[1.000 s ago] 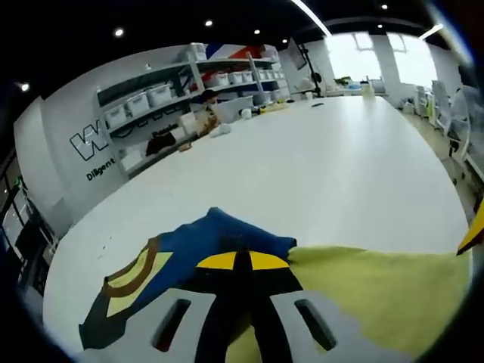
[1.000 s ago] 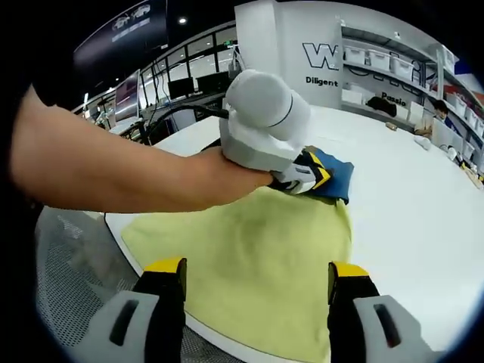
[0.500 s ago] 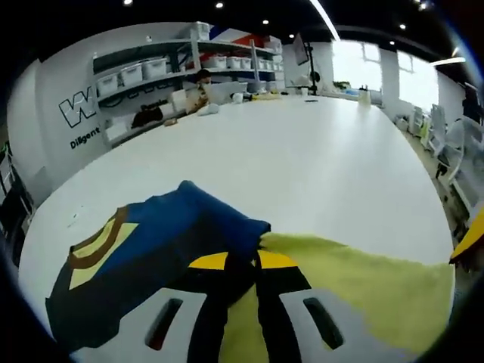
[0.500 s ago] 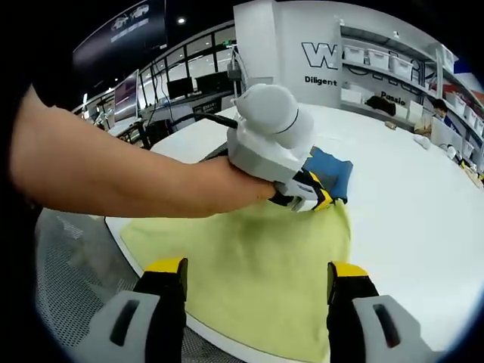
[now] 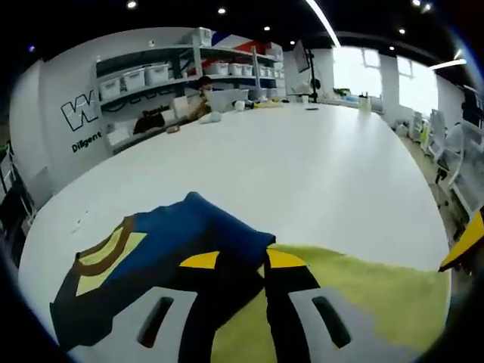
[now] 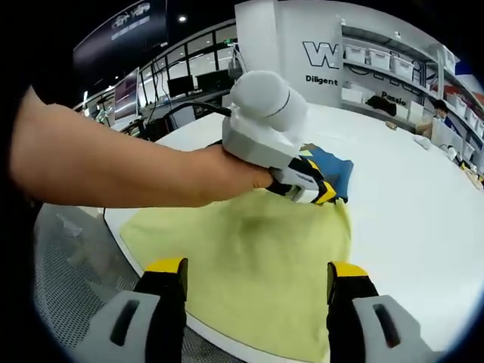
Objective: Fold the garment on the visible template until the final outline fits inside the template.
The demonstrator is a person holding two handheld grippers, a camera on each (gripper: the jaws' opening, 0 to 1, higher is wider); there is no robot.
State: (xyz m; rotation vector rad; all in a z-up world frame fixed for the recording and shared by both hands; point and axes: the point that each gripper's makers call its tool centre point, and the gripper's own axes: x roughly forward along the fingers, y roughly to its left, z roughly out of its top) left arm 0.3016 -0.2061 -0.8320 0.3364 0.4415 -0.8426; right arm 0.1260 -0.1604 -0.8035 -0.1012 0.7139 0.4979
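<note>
Big white table (image 5: 318, 166) in what looks like a lab or workshop, with shelves of white storage bins (image 5: 144, 76) along the back wall. On the near end of the table there's a yellow-green template cloth (image 6: 257, 265), and the navy garment (image 5: 151, 249) with the tan-and-yellow neckline is bunched at its far edge, partly spilling onto bare table. The left gripper (image 5: 242, 261) has its jaws pinched together on a fold of that navy fabric. If I were doing this fold I'd keep the pinch low and drag the layer flat onto the yellow cloth, so nothing hangs past its edge. The person's forearm (image 6: 98, 174) reaches across, hand wrapped around the left gripper body. The right gripper (image 6: 253, 276) hovers over the near edge of the cloth, jaws wide apart, holding nothing.
</note>
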